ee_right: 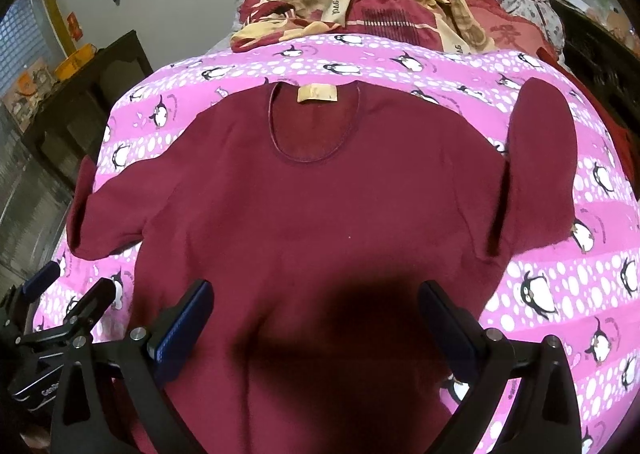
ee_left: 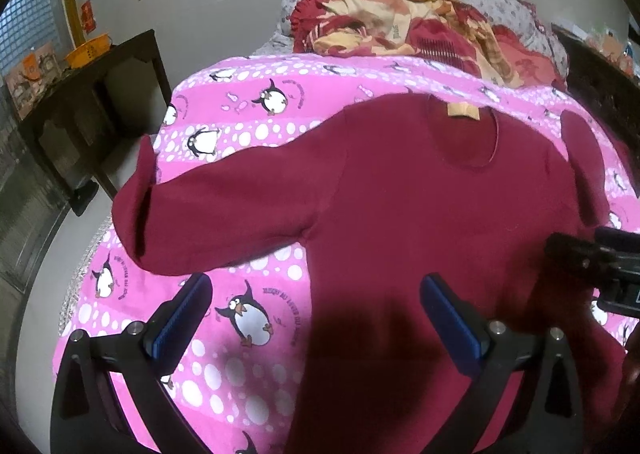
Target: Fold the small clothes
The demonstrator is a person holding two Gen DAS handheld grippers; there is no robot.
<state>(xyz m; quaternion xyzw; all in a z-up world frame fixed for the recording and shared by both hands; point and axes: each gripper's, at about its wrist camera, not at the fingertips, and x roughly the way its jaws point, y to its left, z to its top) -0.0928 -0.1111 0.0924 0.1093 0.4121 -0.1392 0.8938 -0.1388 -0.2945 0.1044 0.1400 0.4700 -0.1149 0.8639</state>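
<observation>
The left hand-held gripper point(ee_left: 316, 314) hovers with its blue-padded fingers point(ee_left: 188, 318) wide apart and nothing between them, over the lower left side of a dark red long-sleeved shirt point(ee_left: 420, 206). The right hand-held gripper point(ee_right: 316, 318) is likewise spread wide and holds nothing, poised over the shirt's lower middle, where a dark shadow falls on the cloth. The shirt lies flat, neckline away from the cameras, on a pink penguin-print blanket point(ee_right: 560, 294) that covers the bed. A tan label point(ee_right: 316, 93) shows inside the collar. One sleeve point(ee_left: 192, 210) stretches out sideways to the left; the other sleeve point(ee_right: 540, 166) is bent upward beside the body. Beyond the blanket sits a crumpled red and yellow quilt point(ee_right: 360, 10). A dark wooden cabinet point(ee_left: 88, 118) stands by the wall.
</observation>
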